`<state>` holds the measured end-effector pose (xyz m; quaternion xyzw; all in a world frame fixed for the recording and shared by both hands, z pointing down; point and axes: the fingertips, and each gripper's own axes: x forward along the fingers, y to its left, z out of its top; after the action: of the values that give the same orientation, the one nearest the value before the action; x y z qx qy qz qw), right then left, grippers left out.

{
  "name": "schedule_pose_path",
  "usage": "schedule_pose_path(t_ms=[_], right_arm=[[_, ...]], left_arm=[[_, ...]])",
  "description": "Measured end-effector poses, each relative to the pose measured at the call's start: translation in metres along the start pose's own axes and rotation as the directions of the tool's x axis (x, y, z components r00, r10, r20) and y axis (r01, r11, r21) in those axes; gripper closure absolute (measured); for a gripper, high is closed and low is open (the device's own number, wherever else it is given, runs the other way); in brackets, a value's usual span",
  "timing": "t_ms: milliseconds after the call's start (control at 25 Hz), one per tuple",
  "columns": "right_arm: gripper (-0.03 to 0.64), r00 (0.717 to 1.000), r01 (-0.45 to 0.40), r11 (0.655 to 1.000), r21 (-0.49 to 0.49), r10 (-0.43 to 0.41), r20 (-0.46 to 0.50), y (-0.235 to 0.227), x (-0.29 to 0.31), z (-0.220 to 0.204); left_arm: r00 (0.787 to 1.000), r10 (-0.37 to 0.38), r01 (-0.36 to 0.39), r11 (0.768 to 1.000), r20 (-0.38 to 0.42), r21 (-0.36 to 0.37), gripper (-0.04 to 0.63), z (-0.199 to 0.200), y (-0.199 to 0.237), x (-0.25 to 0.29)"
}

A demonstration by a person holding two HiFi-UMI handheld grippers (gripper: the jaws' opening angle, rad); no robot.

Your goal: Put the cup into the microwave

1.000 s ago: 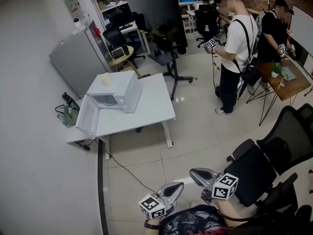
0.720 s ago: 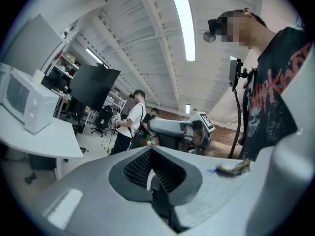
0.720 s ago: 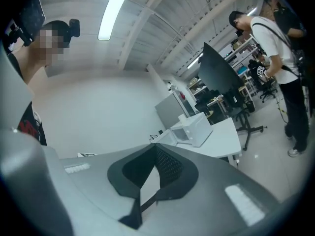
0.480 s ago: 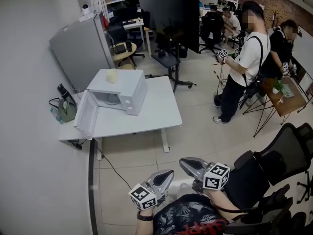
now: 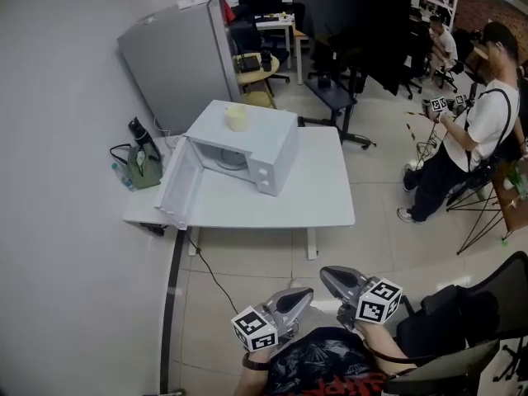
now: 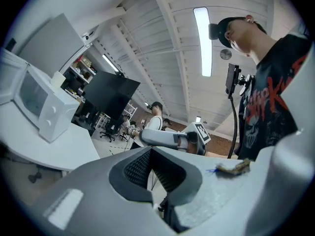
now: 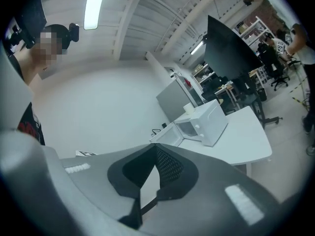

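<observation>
A pale yellow cup (image 5: 237,118) stands on top of the white microwave (image 5: 262,149), whose door (image 5: 178,182) hangs open to the left on the white table (image 5: 318,200). Both grippers are low in the head view, well short of the table, close to the person's body. My left gripper (image 5: 305,294) is shut and empty; my right gripper (image 5: 327,275) beside it is shut and empty too. The left gripper view has the microwave (image 6: 42,107) and cup (image 6: 59,78) at far left beyond the shut left gripper (image 6: 152,173). The right gripper view looks over the right gripper (image 7: 150,176) at the microwave (image 7: 204,122) and cup (image 7: 188,108).
A grey cabinet (image 5: 177,64) stands behind the table, and a green bag (image 5: 144,170) lies by the wall. A cable (image 5: 210,275) runs over the tiled floor. A person (image 5: 470,151) stands at right; a black office chair (image 5: 487,312) is at bottom right.
The table and microwave have shifted right and nearer in the head view as I walk toward them. Both grippers keep low, side by side and shut.
</observation>
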<state>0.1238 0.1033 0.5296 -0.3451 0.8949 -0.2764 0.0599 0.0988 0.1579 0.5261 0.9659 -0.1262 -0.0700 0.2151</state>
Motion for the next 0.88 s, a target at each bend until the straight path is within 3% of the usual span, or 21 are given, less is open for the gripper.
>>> schedule_pose_path(t_ms=[200,360,440,600,720,880], right_arm=[[0.618,0.999,-0.051,0.998,0.039,0.051,0.009,-0.042,0.078,0.033],[0.618,0.993,-0.110,0.992,0.068,0.108,0.041,-0.073,0.141,0.072],[0.618,0.991,-0.131,0.988,0.077,0.127,0.050,-0.088,0.167,0.090],[0.618,0.991,-0.133,0.988,0.083,0.131,0.040,-0.113,0.213,0.113],[0.619,0.994,-0.108,0.988,0.110,0.105,0.030,-0.129,0.243,0.116],[0.619,1.000,-0.018,0.991,0.131,0.017,0.012,-0.156,0.277,0.124]], left_arm=[[0.993,0.116,-0.117,0.991,0.025,0.061,0.593,0.048,0.084,-0.005],[0.978,0.206,-0.207,0.968,0.026,0.140,0.592,0.094,0.160,-0.009],[0.977,0.212,-0.214,0.957,0.033,0.194,0.592,0.120,0.185,-0.005],[0.989,0.147,-0.150,0.958,0.030,0.245,0.594,0.155,0.222,0.001],[0.996,0.081,-0.085,0.979,0.031,0.183,0.594,0.173,0.257,-0.002],[0.994,0.039,-0.044,0.998,0.102,0.055,0.595,0.206,0.319,-0.011]])
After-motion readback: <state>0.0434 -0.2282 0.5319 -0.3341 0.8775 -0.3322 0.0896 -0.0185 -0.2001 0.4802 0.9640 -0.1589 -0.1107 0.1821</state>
